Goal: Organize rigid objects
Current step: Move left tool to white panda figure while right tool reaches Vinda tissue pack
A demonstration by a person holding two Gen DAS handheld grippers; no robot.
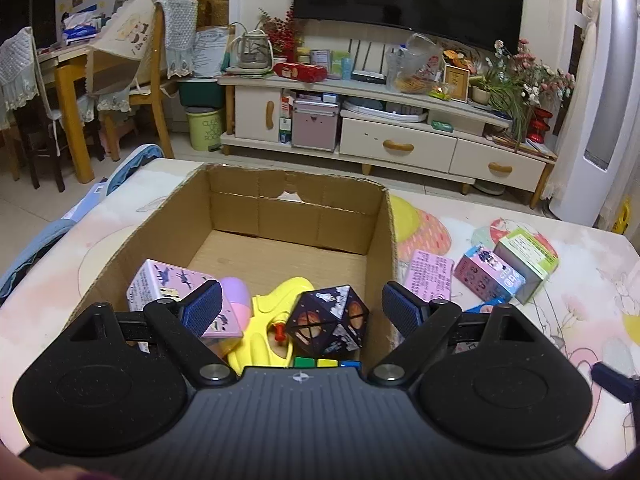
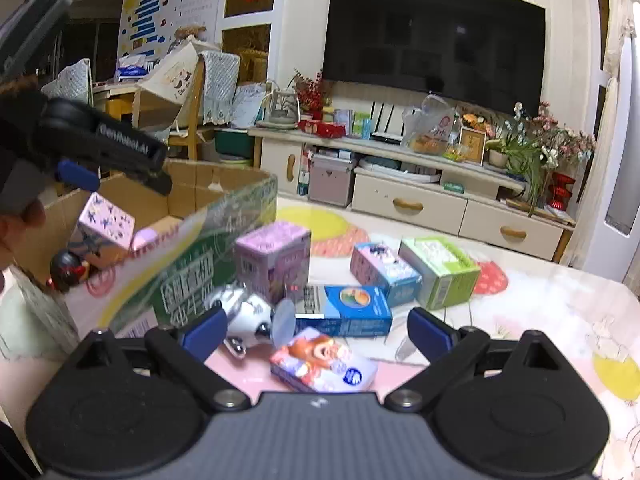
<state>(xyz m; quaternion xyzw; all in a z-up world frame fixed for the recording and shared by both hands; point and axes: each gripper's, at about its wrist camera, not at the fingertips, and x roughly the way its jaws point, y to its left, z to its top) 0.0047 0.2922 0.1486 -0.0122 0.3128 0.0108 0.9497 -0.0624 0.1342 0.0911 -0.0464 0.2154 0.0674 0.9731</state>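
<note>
Both grippers are spread wide and empty. The left gripper [image 1: 300, 308] hangs over the near end of the cardboard box [image 1: 180, 224]; the right gripper [image 2: 316, 332] hovers low over the loose items on the table [image 2: 560, 320], just right of the box.

Done so far, as I judge it: the box already has several things at its near end, namely a pink carton [image 1: 160, 284], a yellow toy [image 1: 268, 312], a dark cube [image 1: 330, 320] printed with planets, a colour-tile puzzle [image 1: 326, 362] half hidden under the tool, and, in the right view, a small black-and-red figure [image 2: 68, 270]. The far half of the box floor is bare, so there is room.

Left to do: the table holds at least 6 things. A monkey-print pack [image 2: 324, 360] lies between the right fingers, with a white-and-black toy [image 2: 248, 312] just left of it and a blue carton [image 2: 348, 312] lying flat behind. Further back are an upright purple carton [image 2: 276, 256], a pink-and-blue carton [image 2: 384, 272] and a green carton [image 2: 440, 272]. I would call the job under half finished.

Writing: the left tool's body reads roughly "GenRobot.AI" in the right view. The box's green side carries large Chinese characters, too blurred to read with confidence. A green bin [image 1: 205, 128] on the floor reads "CLEAN ... YOUR ROOM", partly legible. Carton print is too small to read
</note>
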